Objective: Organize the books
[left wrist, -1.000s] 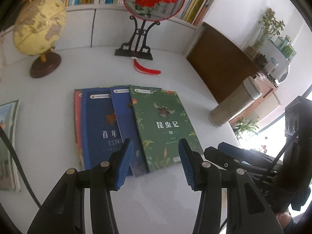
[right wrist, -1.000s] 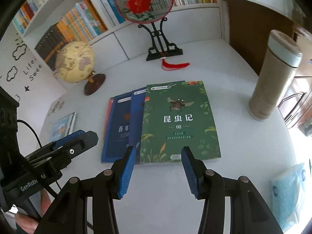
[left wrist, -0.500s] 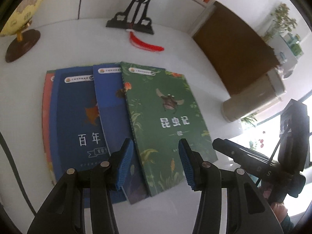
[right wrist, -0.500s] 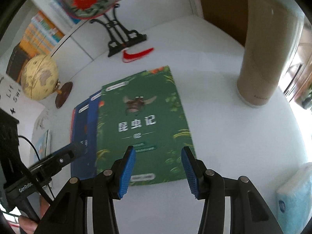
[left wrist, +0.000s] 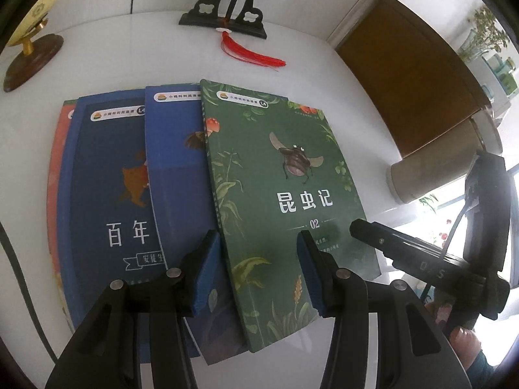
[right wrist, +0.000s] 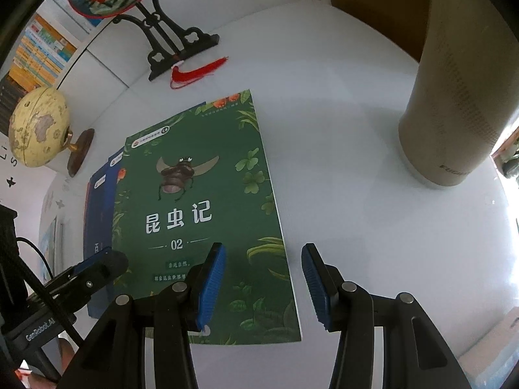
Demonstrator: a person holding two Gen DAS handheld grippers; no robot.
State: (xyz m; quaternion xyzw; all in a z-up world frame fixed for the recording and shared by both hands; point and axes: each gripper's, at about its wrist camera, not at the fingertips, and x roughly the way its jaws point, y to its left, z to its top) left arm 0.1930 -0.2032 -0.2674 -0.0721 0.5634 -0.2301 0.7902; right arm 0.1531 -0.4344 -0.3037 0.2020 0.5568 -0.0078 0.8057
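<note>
Several books lie fanned out on the white table (left wrist: 308, 74). A green book with a beetle (left wrist: 285, 194) is on top at the right; it also shows in the right wrist view (right wrist: 201, 214). Under it lie a blue book (left wrist: 175, 162), a dark blue book (left wrist: 103, 194) and a red one (left wrist: 53, 162), each showing at the left. My left gripper (left wrist: 258, 274) is open and empty, low over the green book's lower left part. My right gripper (right wrist: 262, 287) is open and empty, straddling the green book's right edge near its lower corner.
A tan cylindrical flask (right wrist: 454, 90) stands at the right. A fan stand (right wrist: 175, 45) with a red tassel (right wrist: 194, 71) and a globe (right wrist: 39, 126) stand at the back. A brown cabinet (left wrist: 415, 81) borders the table's right side. Another book lies at the far left (right wrist: 52, 243).
Both grippers have moved forward and down towards the books. The right gripper shifted to the right edge of the green book. Both stayed open.
</note>
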